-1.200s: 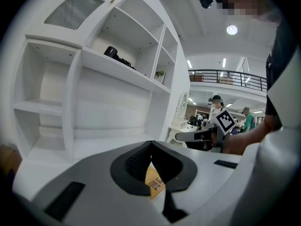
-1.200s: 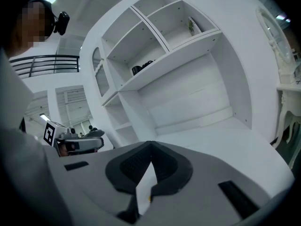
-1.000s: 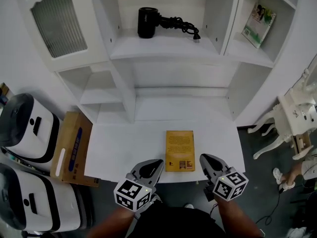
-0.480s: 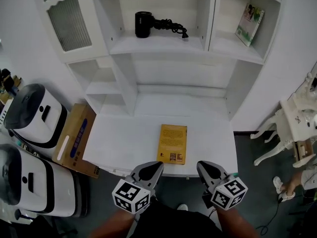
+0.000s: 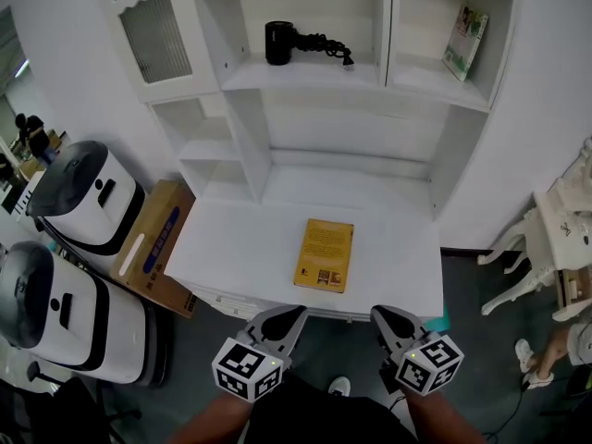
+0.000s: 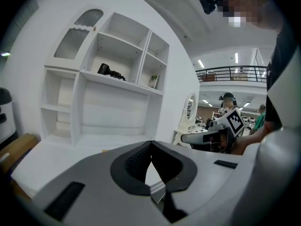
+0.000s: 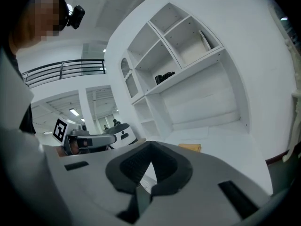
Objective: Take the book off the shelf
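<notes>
Yellow book (image 5: 325,254) flat on white tabletop (image 5: 231,248), left tongs (image 5: 295,312) and right tongs (image 5: 377,314) both clenched, empty, near tabletop's front edge

No word or number is legible. The yellow book (image 5: 324,254) carries dark print, too small to read. The cardboard box (image 5: 153,248) at the left bears an illegible blue printed strip. The green magazine (image 5: 464,43) at the far right has cover print that is too small to make out. The left gripper (image 5: 296,310) and the right gripper (image 5: 377,312) show black-and-white square marker patterns, not letters.
</notes>
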`<state>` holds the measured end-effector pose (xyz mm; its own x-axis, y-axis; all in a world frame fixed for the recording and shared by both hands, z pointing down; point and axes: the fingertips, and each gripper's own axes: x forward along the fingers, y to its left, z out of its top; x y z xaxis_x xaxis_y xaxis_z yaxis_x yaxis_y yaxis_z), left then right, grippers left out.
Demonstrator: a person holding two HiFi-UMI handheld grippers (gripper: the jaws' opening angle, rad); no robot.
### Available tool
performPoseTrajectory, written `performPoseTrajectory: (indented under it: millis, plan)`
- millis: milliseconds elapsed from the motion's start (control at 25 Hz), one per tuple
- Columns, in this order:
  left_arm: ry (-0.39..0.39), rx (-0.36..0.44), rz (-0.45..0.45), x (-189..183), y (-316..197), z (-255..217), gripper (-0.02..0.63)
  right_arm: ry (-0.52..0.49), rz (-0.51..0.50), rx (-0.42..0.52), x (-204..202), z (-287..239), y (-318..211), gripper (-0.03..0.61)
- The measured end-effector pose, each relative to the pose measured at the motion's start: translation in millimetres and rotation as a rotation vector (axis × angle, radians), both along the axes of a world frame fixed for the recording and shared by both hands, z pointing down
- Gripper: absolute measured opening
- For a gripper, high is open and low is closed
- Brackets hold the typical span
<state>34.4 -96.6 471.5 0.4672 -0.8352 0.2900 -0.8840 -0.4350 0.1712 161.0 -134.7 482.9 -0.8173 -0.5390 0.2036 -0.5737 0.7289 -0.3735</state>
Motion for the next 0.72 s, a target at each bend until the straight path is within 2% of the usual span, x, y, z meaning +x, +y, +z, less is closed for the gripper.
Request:
performPoseTrajectory:
  millis: [280, 720]
  plan:
    - [0.018, 0.0, -0.003, -17, -4, -7, 0.008, 0.025, 0.019, 0.026, -8, -6, 3, 0.029]
    - [-0.011, -0.006, 0.086, -54, -11, -4, 0.008, 0.035, 0.131, 0.016, -43, -4, -1, 0.029]
